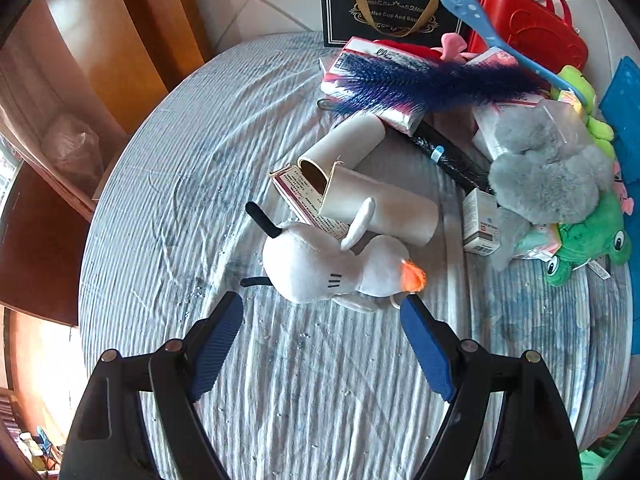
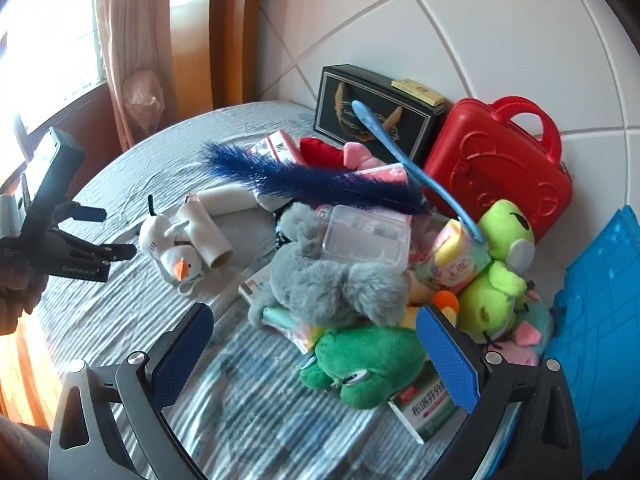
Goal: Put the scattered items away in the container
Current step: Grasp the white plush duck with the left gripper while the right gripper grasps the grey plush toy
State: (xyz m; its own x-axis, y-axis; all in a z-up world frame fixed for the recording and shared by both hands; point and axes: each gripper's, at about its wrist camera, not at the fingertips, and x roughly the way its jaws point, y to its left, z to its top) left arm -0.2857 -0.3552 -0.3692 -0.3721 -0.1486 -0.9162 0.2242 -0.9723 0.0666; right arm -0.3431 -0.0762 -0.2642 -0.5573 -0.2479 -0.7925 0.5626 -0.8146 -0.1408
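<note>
Left tongs (image 1: 322, 312): jaws wide, empty, poised just short of the white plush snowman with orange nose (image 1: 336, 268) lying on the striped blue-white cloth surface (image 1: 168, 184). Right tongs (image 2: 314, 330): jaws wide, empty, above the dark green plush frog (image 2: 360, 364). The blue plastic lattice basket (image 2: 596, 300) sits at the right edge, beside the toy pile.

Probably a home bedroom: striped bedsheet (image 1: 320, 360), curtain (image 2: 132, 40), tiled wall (image 2: 440, 20).

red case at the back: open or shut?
Shut. The red case stands upright against the tiled wall, its two halves meeting, handles together on top, nothing showing inside.
</note>
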